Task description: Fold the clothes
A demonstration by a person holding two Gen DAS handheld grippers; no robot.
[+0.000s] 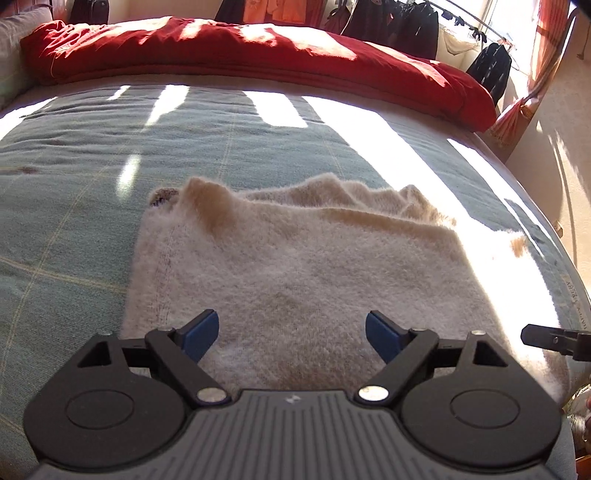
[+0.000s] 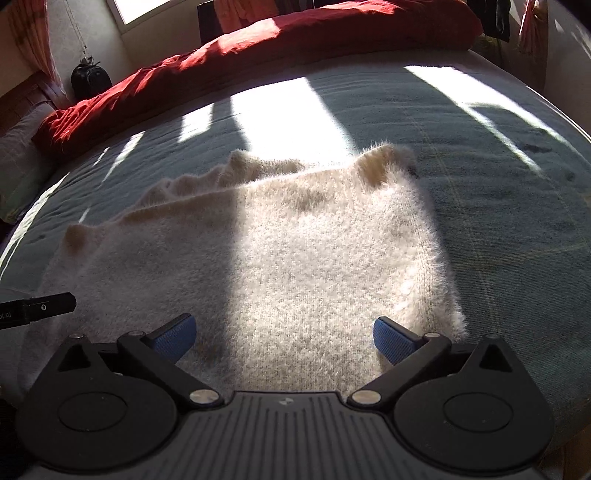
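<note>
A fluffy cream sweater point(image 1: 295, 266) lies folded into a rough rectangle on a grey-green bedspread point(image 1: 74, 166). Its far edge is rumpled into peaks. My left gripper point(image 1: 291, 334) hovers open over the sweater's near left part, blue pads point(image 1: 201, 334) wide apart with nothing between them. In the right wrist view the same sweater point(image 2: 314, 258) fills the middle, half in sunlight. My right gripper point(image 2: 282, 338) stands open over its near right part, close to the sweater's right edge. A tip of the right gripper point(image 1: 546, 338) shows at the left wrist view's right edge, and a tip of the left gripper point(image 2: 37, 308) at the right wrist view's left edge.
A red duvet point(image 1: 258, 51) is bunched along the far side of the bed. Dark clothes point(image 1: 406, 26) hang on a rack by the window beyond it. The bed's edge point(image 1: 554, 221) curves away on the right. A dark bag point(image 2: 90, 79) sits by the wall.
</note>
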